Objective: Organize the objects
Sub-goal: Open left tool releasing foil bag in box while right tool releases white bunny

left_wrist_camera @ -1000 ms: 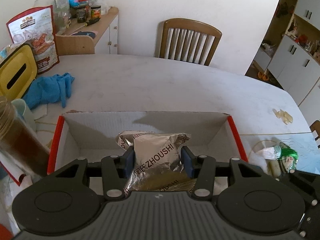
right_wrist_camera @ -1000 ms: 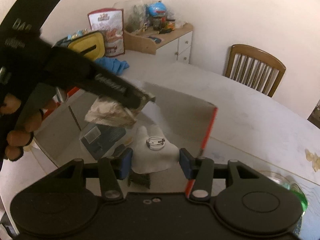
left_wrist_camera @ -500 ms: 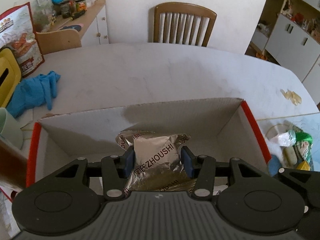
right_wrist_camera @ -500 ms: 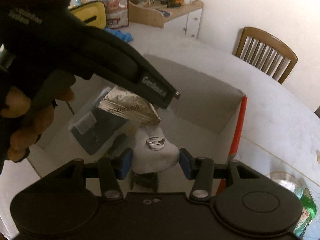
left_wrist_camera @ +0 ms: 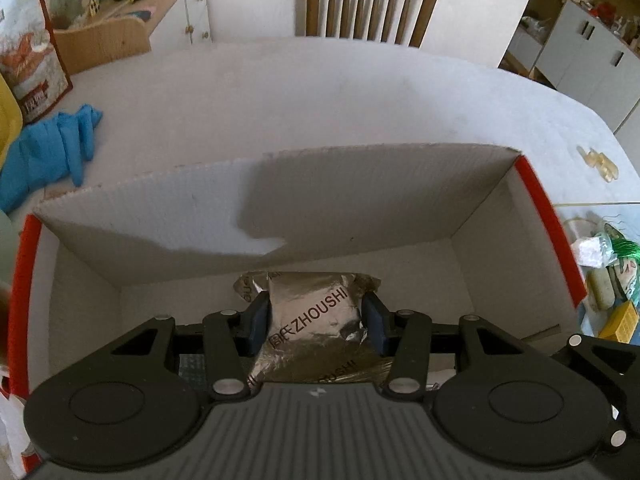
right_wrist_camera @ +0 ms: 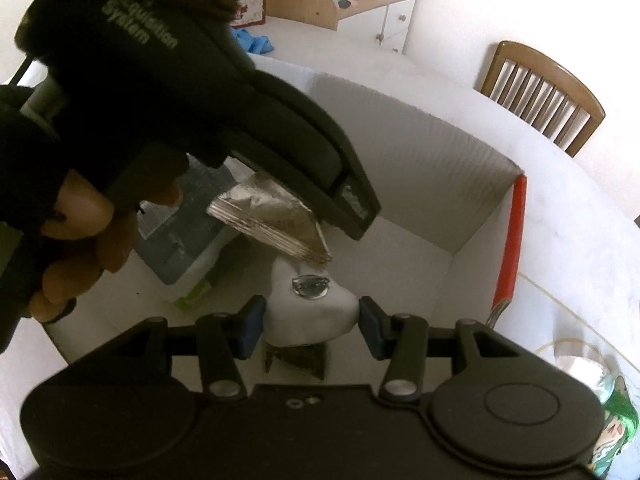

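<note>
My left gripper (left_wrist_camera: pixel 316 320) is shut on a silver foil packet marked ZHOUSHI (left_wrist_camera: pixel 312 320) and holds it inside the open white cardboard box with red edges (left_wrist_camera: pixel 540 216). The same packet (right_wrist_camera: pixel 268 220) shows in the right wrist view, under the left gripper's body (right_wrist_camera: pixel 240 120). My right gripper (right_wrist_camera: pixel 311 322) is shut on a white badge with a metal pin on its back (right_wrist_camera: pixel 310 308), held low over the box (right_wrist_camera: pixel 512 232). A dark blue flat item (right_wrist_camera: pixel 180 240) and a green item (right_wrist_camera: pixel 196 292) lie on the box floor.
The box stands on a white table (left_wrist_camera: pixel 320 92). Blue gloves (left_wrist_camera: pixel 48 148) and a red snack bag (left_wrist_camera: pixel 28 52) lie at the left. A wooden chair (left_wrist_camera: pixel 368 4) stands behind. Small clutter with a green item (left_wrist_camera: pixel 616 272) sits to the right of the box.
Both grippers have moved forward and down into the box with their objects still held. The box walls now fill more of both views.
</note>
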The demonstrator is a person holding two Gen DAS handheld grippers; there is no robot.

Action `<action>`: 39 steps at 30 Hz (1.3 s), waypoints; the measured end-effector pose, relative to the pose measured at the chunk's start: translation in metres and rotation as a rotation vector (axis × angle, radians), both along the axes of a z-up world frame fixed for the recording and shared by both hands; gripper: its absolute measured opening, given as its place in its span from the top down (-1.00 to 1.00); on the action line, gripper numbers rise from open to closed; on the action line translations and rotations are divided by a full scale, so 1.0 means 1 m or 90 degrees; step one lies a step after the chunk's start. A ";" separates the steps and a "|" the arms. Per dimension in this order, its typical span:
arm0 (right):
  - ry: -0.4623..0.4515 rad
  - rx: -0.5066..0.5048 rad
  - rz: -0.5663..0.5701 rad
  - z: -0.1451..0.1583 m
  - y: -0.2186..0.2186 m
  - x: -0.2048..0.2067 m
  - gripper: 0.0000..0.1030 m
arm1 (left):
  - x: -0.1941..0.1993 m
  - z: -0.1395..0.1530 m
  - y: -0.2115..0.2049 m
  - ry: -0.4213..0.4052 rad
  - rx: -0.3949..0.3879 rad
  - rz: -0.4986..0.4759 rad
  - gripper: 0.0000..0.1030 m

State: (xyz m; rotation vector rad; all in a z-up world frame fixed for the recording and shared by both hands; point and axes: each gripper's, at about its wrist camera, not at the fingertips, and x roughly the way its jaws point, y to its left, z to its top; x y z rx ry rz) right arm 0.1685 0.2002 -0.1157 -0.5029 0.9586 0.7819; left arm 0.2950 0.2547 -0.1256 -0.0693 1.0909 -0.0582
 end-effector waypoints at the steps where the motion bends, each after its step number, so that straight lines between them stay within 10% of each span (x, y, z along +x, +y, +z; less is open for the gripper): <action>1: 0.000 -0.001 0.000 0.000 0.000 0.000 0.05 | 0.000 -0.001 0.001 0.003 -0.003 0.002 0.06; 39: -0.020 0.189 -0.047 0.076 -0.069 -0.026 -0.40 | -0.063 0.077 -0.002 -0.133 -0.014 0.018 -0.26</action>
